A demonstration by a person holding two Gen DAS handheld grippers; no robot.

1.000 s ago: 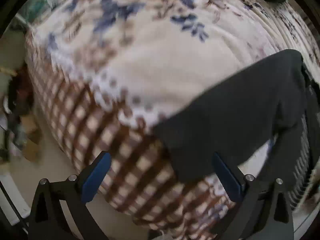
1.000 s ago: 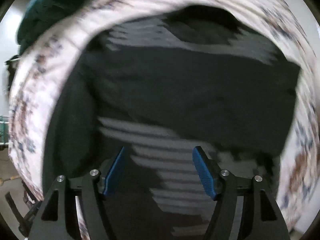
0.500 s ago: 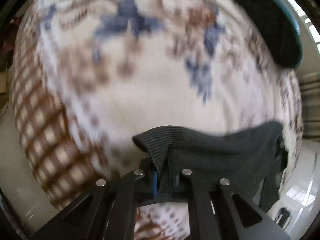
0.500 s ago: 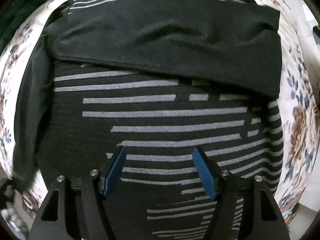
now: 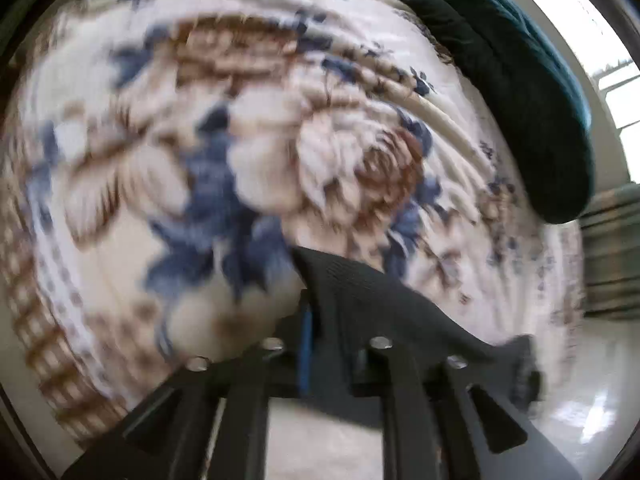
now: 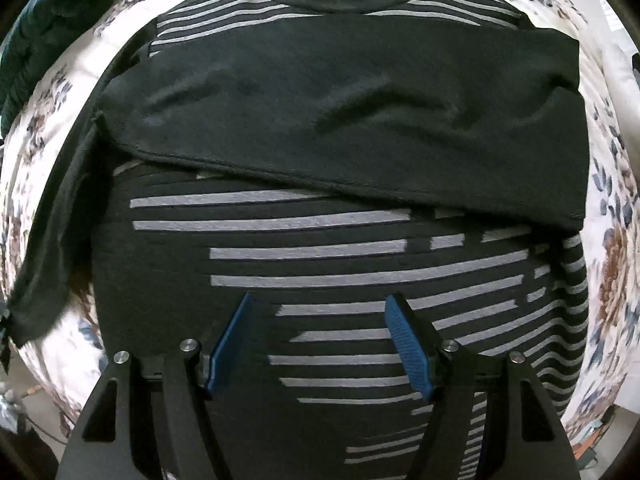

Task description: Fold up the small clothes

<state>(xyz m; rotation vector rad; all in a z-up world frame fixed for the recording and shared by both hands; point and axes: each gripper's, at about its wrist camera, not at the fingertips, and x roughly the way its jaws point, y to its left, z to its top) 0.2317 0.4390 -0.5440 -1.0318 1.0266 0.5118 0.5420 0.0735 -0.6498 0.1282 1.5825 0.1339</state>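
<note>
A black sweater with grey stripes lies flat on a floral blanket. One plain black sleeve is folded across its chest. The other sleeve trails off to the left. My right gripper is open and empty, hovering over the lower striped part. My left gripper is shut on the cuff of the black sleeve and holds it up over the blanket; this view is blurred by motion.
A dark green cushion lies at the blanket's far right edge in the left wrist view, and also shows at top left in the right wrist view. Pale floor lies beyond the bed edge.
My left gripper closed on the sleeve cuff and has carried it up across the blanket. My right gripper stayed open over the sweater, with a slightly closer view.
</note>
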